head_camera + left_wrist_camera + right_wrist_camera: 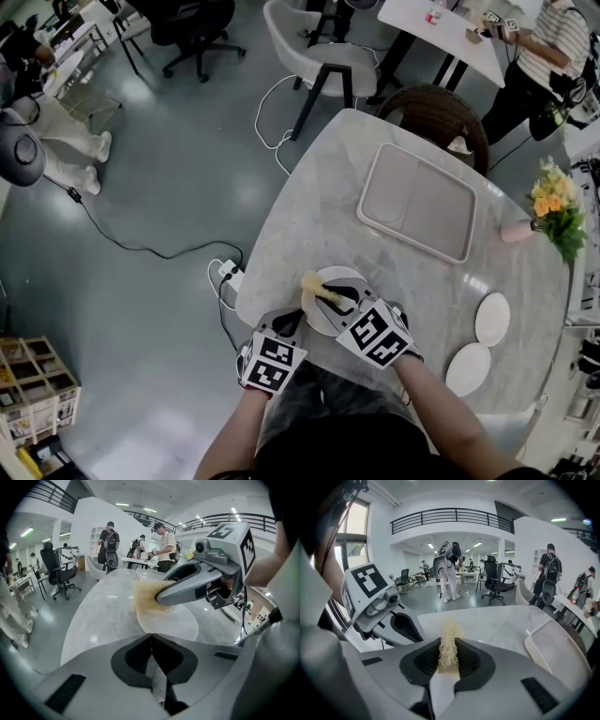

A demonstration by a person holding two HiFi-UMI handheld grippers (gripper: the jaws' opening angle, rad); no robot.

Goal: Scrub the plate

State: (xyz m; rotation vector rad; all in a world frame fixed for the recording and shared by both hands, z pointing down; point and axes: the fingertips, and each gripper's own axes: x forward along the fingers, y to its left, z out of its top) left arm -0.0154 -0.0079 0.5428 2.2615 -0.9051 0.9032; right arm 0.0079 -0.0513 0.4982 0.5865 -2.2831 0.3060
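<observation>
A white plate [345, 277] lies near the front edge of the marble table [309, 216]. My left gripper [298, 323] is shut on the plate's near rim, which shows as a thin pale edge between its jaws [151, 637]. My right gripper [330, 296] is shut on a tan fibrous scrubber [311, 286], pressed onto the plate's left part. In the left gripper view the scrubber [145, 597] is blurred over the plate [173, 625], at the tip of the right gripper [161, 597]. The right gripper view has the fibres [450, 630] sticking out past its jaws [447, 641].
A pale rectangular tray [417, 202] lies at the table's far side, also visible as the tray [558, 653] at the right. Two small white plates [492, 319] sit front right. A pink vase of flowers [553, 206] stands at the right edge. A wicker chair [436, 112] is behind the table.
</observation>
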